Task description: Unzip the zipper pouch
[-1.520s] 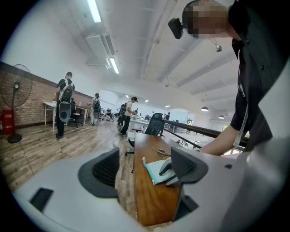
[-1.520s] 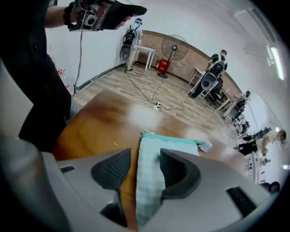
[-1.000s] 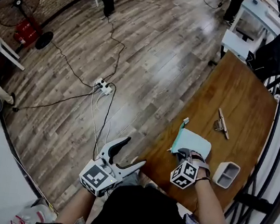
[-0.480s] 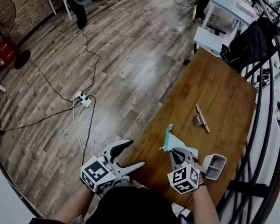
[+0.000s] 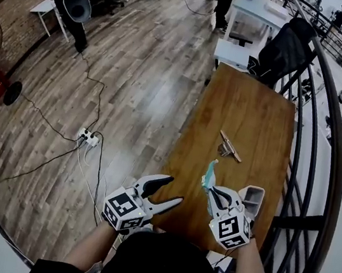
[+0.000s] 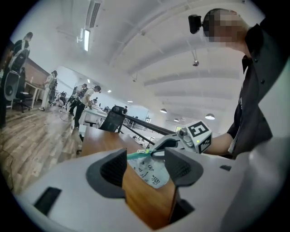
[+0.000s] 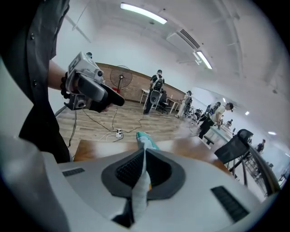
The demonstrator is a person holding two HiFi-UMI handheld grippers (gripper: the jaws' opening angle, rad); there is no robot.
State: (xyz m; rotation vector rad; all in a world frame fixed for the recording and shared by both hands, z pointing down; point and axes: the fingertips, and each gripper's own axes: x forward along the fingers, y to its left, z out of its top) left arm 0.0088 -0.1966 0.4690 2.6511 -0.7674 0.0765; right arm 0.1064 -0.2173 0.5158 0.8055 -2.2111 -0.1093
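Right gripper (image 5: 212, 191), raised over the tabletop's (image 5: 251, 119) near edge, is clenched on the pale zipper pouch (image 5: 209, 173), holding it upright. Left gripper (image 5: 174, 189), off the near-left corner, points at the pouch, its jaws closing, pads touching nothing. A small white bin (image 5: 253, 197) sits by the right edge

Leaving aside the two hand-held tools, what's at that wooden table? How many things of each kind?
zipper pouch, lifted off the tabletop: 1
metal clip-like piece, lying mid-table: 1
small white open box, near the railing side: 1
Total: 3
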